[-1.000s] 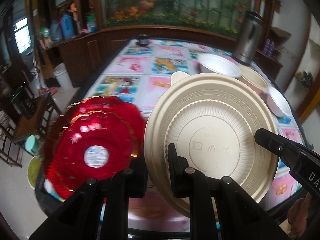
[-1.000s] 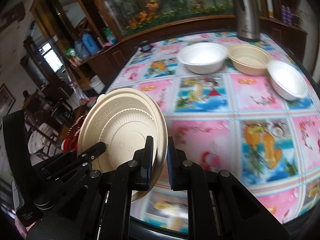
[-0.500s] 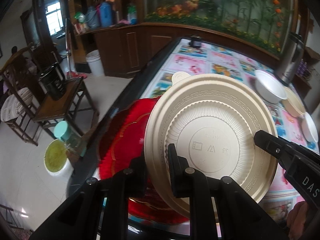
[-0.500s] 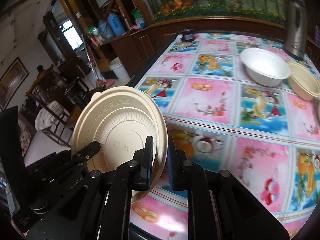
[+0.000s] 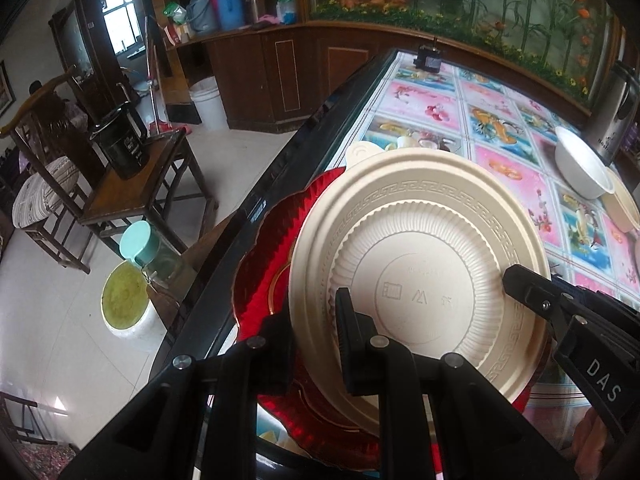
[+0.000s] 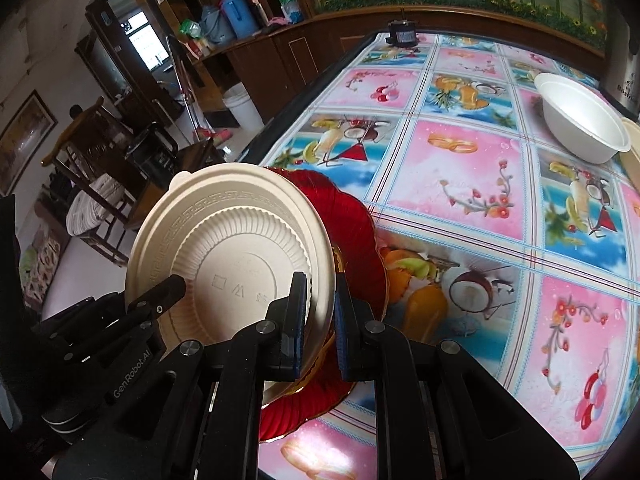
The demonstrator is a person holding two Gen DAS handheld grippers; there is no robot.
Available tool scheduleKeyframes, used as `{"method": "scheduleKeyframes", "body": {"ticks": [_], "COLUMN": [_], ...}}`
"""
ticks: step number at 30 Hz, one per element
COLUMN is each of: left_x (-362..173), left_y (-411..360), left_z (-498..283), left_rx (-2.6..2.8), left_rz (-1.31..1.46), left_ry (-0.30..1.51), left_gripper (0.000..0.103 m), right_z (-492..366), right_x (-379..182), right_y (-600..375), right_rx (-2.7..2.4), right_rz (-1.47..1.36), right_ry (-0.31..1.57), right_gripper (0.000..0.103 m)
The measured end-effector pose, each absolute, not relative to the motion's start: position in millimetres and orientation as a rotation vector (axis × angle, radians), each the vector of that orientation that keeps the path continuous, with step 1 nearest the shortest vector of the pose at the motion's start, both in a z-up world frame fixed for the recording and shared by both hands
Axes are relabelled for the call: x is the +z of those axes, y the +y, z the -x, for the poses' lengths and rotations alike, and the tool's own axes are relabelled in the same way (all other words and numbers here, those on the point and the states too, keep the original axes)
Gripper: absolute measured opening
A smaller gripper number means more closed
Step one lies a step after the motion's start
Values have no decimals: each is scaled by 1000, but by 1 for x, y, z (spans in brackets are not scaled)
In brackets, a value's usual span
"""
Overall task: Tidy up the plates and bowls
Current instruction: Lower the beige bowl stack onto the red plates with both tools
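Note:
A cream plate [image 5: 420, 264], underside facing me, is held tilted by both grippers. My left gripper [image 5: 316, 336] is shut on its near-left rim. My right gripper [image 6: 320, 320] is shut on its right rim; it also shows in the left wrist view [image 5: 532, 292] at the plate's right edge. The cream plate [image 6: 236, 256] hangs just above red plates [image 6: 360, 240] lying at the table's near-left corner, also seen in the left wrist view [image 5: 268, 264]. A white bowl [image 6: 580, 120] and a cream bowl [image 5: 620, 208] sit far right.
The table [image 6: 460, 168] has a fruit-pattern cloth and a dark left edge [image 5: 280, 168]. A steel flask [image 5: 612, 120] stands at the back right, a small black object [image 6: 402, 34] at the far end. Chairs [image 5: 132, 184] and buckets [image 5: 128, 304] stand on the floor at left.
Both grippers have carried the cream plate left and lower, over the red plates at the table's corner. Their grip on it is unchanged.

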State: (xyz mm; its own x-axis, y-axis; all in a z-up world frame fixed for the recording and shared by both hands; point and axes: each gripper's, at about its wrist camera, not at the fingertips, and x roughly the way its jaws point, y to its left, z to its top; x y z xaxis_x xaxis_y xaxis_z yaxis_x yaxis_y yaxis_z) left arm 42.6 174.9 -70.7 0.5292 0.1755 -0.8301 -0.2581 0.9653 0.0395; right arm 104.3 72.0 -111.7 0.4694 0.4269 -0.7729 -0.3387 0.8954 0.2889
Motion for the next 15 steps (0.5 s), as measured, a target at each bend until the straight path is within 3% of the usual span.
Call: {"method": "scheduleKeyframes", "body": {"ticks": [15], "left_x": [-83], "left_y": [181], "left_z": [-46], "left_rx": [252], "left_rz": [100], "left_ry": [1011], "left_gripper": [19], "right_z": [-102], "right_x": [-119], "right_y": [84], "right_rx": [439], "right_rz": [-34], "right_ry": [938], "right_gripper": [13]}}
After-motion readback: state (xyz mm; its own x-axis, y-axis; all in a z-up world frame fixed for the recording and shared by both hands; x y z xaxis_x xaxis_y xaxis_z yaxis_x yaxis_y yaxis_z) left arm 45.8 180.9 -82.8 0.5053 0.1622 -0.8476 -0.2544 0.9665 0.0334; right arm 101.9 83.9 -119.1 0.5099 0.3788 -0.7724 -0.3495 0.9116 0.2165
